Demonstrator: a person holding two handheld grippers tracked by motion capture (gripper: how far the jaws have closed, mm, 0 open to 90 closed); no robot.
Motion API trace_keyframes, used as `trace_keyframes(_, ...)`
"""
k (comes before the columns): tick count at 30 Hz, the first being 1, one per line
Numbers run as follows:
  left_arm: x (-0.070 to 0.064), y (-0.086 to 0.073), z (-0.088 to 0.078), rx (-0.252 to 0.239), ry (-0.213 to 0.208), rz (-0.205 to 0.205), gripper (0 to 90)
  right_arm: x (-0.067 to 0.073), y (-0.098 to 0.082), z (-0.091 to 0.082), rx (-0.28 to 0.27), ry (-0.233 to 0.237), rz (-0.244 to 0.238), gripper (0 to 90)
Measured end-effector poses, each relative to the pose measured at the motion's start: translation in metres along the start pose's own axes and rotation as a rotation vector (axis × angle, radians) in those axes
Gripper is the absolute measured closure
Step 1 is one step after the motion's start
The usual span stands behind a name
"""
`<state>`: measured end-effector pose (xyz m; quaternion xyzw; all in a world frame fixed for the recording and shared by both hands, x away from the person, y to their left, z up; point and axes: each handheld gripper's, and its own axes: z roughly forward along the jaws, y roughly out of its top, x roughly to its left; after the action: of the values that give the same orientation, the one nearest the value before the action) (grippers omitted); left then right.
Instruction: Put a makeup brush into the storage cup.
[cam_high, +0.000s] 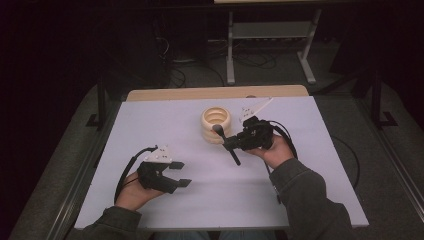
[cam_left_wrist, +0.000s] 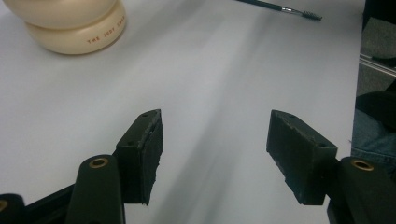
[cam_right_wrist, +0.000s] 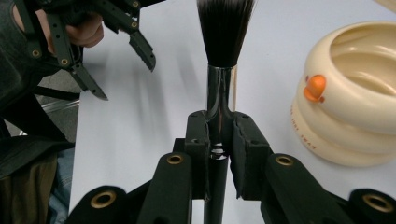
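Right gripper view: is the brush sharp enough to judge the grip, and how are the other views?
Right gripper view: makeup brush sharp, clamped in the right gripper. Left gripper view: table streaked with blur. High view: dim, dark surroundings, cream holder still readable.

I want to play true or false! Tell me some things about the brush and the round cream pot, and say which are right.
1. The right gripper holds a makeup brush. True.
2. The left gripper holds the brush too. False: its fingers are apart with nothing between them.
3. The cream holder stands on the white table. True.
4. The brush bristles are inside the holder. False: in the right gripper view they are beside it, over the table.
5. The holder has an orange bit on its side. True.
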<state>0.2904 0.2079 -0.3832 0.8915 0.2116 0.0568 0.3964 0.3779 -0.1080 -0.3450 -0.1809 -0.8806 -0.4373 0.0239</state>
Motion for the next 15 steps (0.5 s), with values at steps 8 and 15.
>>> trace_keyframes(8,0.000,-0.008,-0.002,-0.011,0.029,-0.020,33.8,-0.007,0.007,-0.002,-0.015,-0.015,0.034,76.9)
trace_keyframes(15,0.001,-0.012,-0.010,-0.038,0.048,-0.037,32.7,-0.014,0.017,-0.007,-0.035,-0.033,0.038,77.0)
